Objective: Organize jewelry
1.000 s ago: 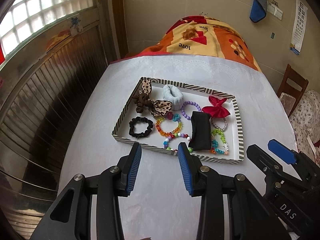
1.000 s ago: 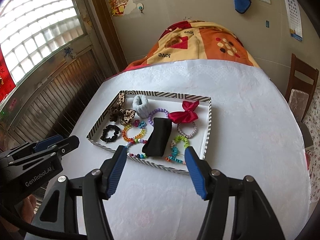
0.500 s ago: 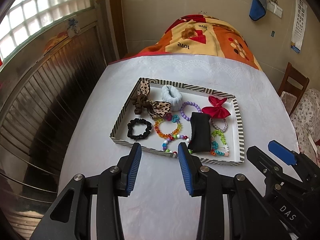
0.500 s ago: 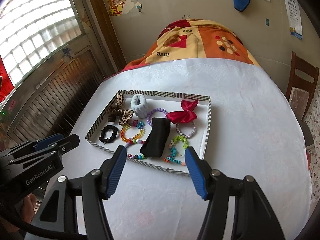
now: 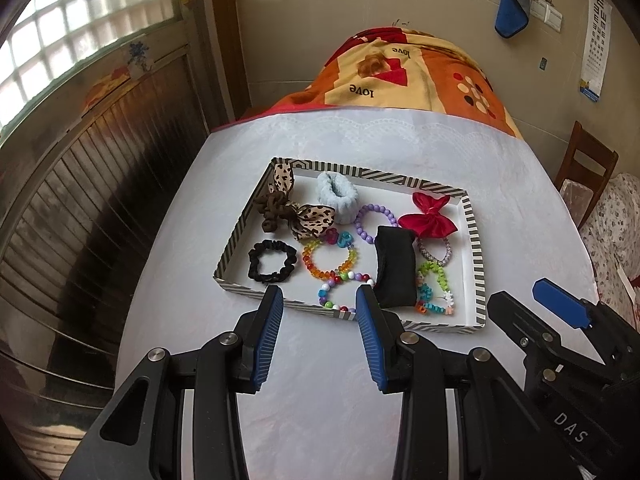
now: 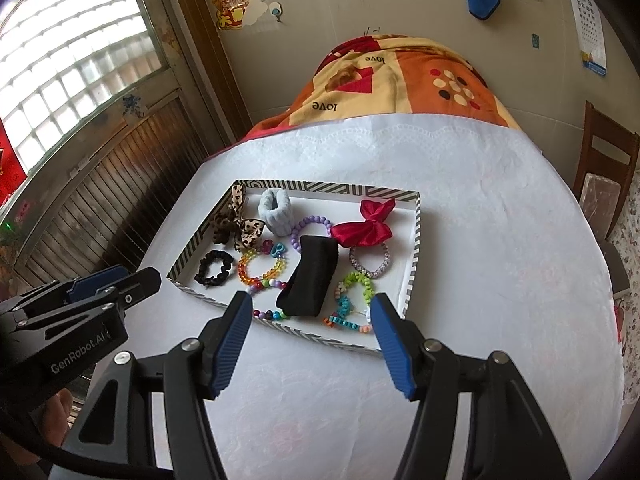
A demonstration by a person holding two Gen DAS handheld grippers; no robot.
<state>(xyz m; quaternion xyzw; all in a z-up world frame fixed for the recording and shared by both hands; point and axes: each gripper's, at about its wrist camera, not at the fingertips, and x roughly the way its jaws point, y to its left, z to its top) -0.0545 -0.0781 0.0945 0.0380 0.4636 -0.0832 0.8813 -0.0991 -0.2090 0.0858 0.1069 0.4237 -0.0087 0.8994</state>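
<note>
A shallow striped-rim tray (image 5: 472, 240) (image 6: 416, 248) lies on the white tablecloth with jewelry and hair ties in it: a black scrunchie (image 5: 272, 266) (image 6: 214, 267), a leopard-print bow (image 5: 304, 220), a pale blue scrunchie (image 5: 336, 196), a red bow (image 5: 428, 222) (image 6: 362, 230), a black folded band (image 5: 394, 272) (image 6: 312, 276) and several bead bracelets (image 5: 330, 258). My left gripper (image 5: 319, 300) hovers open just short of the tray's near rim, empty. My right gripper (image 6: 312, 306) stands open and empty over the same rim, further right.
The white-covered table (image 5: 320, 380) drops off at left toward a dark wooden slatted wall (image 5: 80, 220). An orange patterned blanket (image 5: 400, 76) lies beyond the table's far end. A wooden chair (image 6: 608, 184) stands at the right.
The tray sits slightly higher in the left wrist view, as that gripper has drifted back a little. The right gripper has kept still. Both jaws stay as they were.
</note>
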